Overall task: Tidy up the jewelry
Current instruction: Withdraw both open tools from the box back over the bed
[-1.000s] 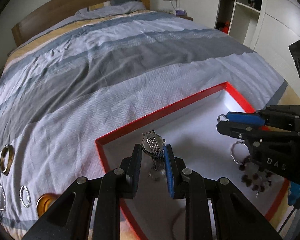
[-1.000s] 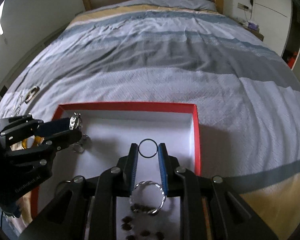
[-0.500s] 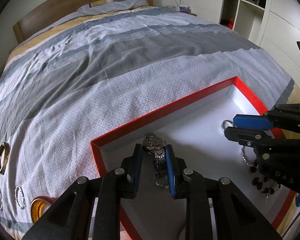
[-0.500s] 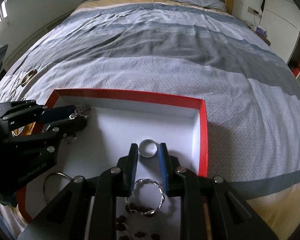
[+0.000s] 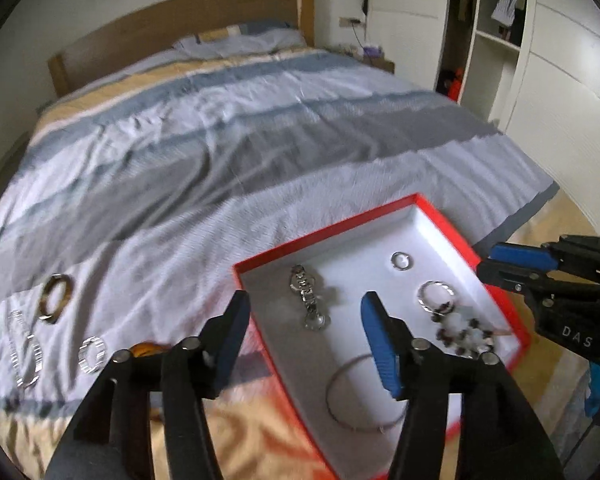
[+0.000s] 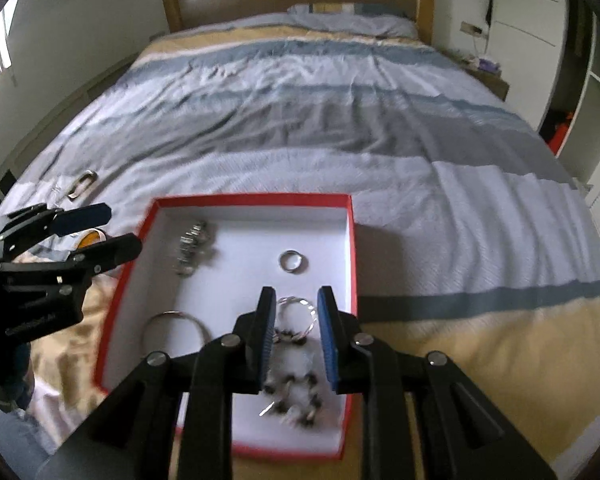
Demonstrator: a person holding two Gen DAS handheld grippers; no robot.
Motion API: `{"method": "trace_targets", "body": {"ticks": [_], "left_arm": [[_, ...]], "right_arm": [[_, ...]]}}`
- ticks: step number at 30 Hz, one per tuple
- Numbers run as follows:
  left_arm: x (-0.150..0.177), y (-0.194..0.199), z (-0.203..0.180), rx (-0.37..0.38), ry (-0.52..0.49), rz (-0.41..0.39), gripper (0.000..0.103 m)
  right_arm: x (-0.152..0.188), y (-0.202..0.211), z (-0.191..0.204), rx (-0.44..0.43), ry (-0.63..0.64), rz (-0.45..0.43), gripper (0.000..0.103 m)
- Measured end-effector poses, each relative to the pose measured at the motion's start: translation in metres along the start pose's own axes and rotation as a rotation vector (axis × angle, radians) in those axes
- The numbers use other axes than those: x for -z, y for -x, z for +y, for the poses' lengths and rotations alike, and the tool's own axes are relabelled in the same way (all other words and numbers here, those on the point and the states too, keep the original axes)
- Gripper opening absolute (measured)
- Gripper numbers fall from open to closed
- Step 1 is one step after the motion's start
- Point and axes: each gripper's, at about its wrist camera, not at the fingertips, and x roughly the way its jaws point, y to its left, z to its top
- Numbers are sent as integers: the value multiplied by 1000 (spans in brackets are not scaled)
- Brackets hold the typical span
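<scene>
- Your left claw (image 5: pixel 304 320) is opening right now, jaws spreading with nothing between the pads; the watch (image 5: pixel 307 296) lies below it on the white floor of the red box (image 5: pixel 320 234), clear of both fingers.
- Your right claw (image 6: pixel 296 336) hangs over the near half of the box, jaws narrow but parted, gripping nothing.
- The small plain ring (image 6: pixel 291 260) rests on the box floor ahead of that claw, well apart from the pads.
- Seen through the right claw's gap, the twisted silver hoop (image 6: pixel 298 312) lies on the floor beneath, with the dark-and-clear bead bracelet (image 6: pixel 292 396) just nearer you.
- A thin bangle (image 6: pixel 174 326) sits in the box's near left corner.
- The box rests on the striped bed (image 6: pixel 320 120).
- Left of the box, out on the bedspread, you have a brown bangle (image 5: pixel 55 299), a small sparkly ring (image 5: pixel 92 354), a silver chain (image 5: pixel 26 354) and an amber piece (image 5: pixel 146 350) partly hidden behind your left claw.
</scene>
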Motion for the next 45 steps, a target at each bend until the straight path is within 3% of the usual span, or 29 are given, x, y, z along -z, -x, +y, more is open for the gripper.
{"method": "trace_targets", "body": {"ticks": [4,10,23,45], "left_arm": [[9,50,-3,-63,3,-62,70],[31,110,0,-137,10,-120,79],[80,190,13,-234,5,-182,80],[153,272,51,-355,134,-237,83]], "right_arm": [[5,41,17,-6,-7,-54,26],[16,91,51,-36,9,-118,30],[53,152,98,-71,2,-179,31],[95,192,174,-130,74,-183,31]]}}
